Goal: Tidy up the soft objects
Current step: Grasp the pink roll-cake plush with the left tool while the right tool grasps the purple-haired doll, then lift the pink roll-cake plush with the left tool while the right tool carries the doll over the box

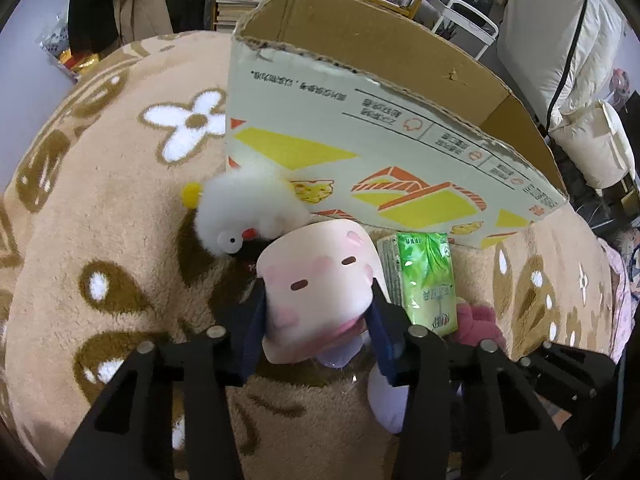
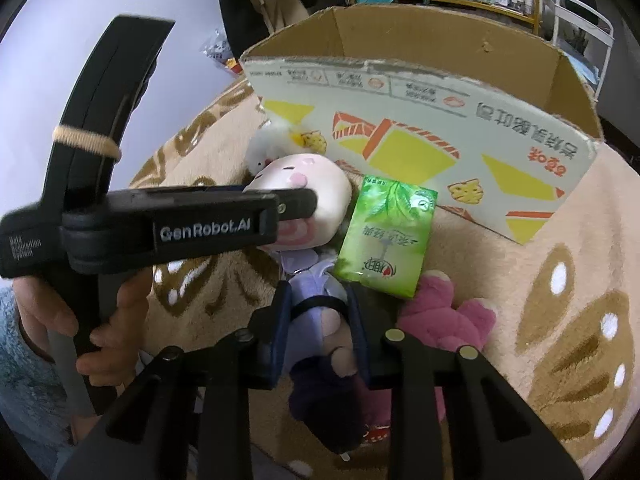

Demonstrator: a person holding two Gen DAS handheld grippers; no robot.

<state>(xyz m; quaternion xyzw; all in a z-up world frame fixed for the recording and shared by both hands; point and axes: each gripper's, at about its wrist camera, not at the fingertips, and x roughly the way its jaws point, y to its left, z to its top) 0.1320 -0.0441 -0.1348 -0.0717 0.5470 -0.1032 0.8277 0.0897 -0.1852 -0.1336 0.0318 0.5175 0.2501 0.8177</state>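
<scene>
The left gripper [image 1: 318, 312] has its fingers clenched on the doll [image 1: 316, 280] by its pale head, and the right gripper [image 2: 320, 328] grips the doll's lilac body. The doll lies on the beige blanket [image 1: 120, 220], just beside the green tissue pack [image 1: 430, 280], in front of the cardboard box [image 1: 380, 152].

blanket [image 1: 120, 220]: fuzzy fleece | box [image 1: 360, 152]: matt cardboard | tissue pack [image 1: 430, 280]: glossy plastic | doll [image 1: 316, 280]: soft plush

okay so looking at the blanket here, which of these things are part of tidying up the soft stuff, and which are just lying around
Part of the job:
- plush doll, head in left claw, body in right claw
- white fluffy toy
- pink plush
- green tissue pack
- cardboard box

Just lying about:
- stacked books
- white jacket
</scene>
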